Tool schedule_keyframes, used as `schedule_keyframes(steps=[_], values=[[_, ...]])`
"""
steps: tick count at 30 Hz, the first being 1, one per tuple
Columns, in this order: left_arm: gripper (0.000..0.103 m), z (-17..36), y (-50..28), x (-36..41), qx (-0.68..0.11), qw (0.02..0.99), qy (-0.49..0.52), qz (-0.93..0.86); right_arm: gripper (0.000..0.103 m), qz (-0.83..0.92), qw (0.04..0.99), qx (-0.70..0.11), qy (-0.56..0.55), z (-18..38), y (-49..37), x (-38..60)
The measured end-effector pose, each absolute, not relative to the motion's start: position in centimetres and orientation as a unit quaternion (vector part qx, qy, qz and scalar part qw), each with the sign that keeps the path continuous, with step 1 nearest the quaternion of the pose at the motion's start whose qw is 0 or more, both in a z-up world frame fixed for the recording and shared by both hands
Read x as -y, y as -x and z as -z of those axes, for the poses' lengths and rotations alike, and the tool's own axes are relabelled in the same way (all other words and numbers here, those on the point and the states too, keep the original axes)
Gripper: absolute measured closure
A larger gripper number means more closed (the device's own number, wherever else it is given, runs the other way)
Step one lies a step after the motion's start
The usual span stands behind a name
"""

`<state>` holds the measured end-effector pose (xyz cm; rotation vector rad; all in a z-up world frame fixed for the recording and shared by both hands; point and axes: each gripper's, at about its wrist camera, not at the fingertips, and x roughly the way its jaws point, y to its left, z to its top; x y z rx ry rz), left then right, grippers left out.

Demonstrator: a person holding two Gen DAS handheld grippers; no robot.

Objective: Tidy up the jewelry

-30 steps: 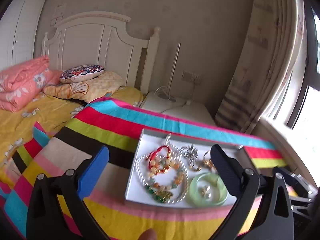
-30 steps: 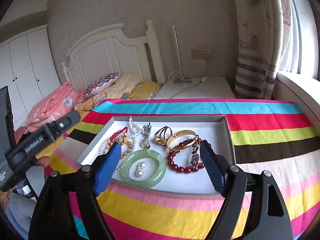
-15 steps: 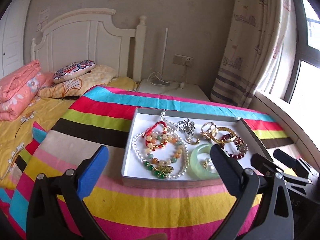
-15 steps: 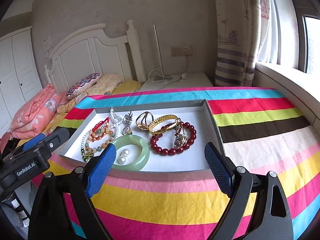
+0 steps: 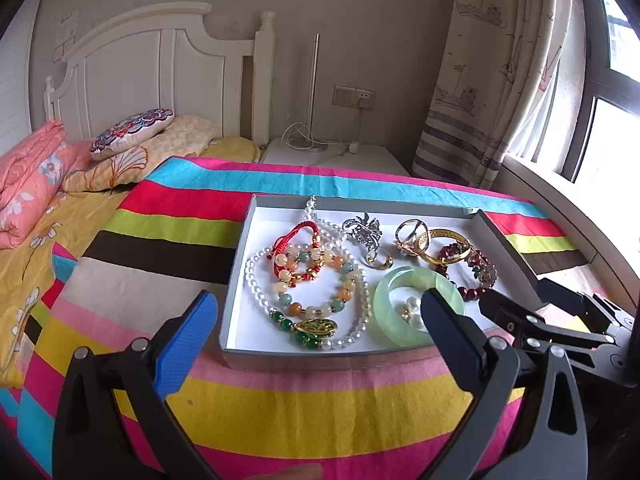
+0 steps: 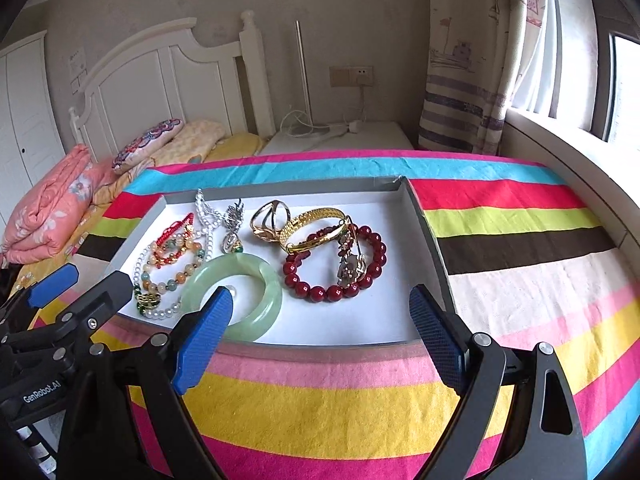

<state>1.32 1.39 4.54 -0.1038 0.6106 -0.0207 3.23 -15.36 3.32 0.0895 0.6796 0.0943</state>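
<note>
Bedroom: a striped cloth [image 5: 168,216] in bright colours fills the middle of both views, with a white headboard [image 5: 160,76] upper left, folded pink bedding [image 5: 28,184] at the left edge and a curtain [image 6: 472,60] upper right. Your jewelry sits in a shallow grey tray [image 5: 236,276] on that cloth, frame centre in both views.

In the left wrist view, a pearl necklace [image 5: 256,280] loops around a red cord bracelet [image 5: 296,232] and a pastel bead bracelet [image 5: 316,280] in the tray's left half. A jade bangle [image 5: 392,292] lies lower right with small pearl earrings [image 5: 412,312] inside it. A silver brooch [image 5: 364,232] sits near the tray's top centre.

In the right wrist view, a gold bangle [image 6: 316,228] overlaps a dark red bead bracelet [image 6: 332,268] right of centre, with a gold ring [image 6: 268,216] just left of them.

Your left gripper [image 5: 320,336] hangs low in frame over the tray's near edge, jaws spread wide, nothing between them. Your right gripper [image 6: 320,320] sits at lower centre, also spread wide and empty, its left fingertip [image 6: 208,320] overlapping the jade bangle in view; contact cannot be told.
</note>
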Motion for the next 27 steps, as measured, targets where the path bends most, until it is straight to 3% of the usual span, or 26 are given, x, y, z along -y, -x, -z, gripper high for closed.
schedule_keyframes(steps=[27], values=[[0.002, -4.55, -1.26, -1.48, -0.299, 0.953, 0.052, 0.009, 0.017, -0.048, 0.940, -0.335, -0.048, -3.27, -3.12, 15.51]])
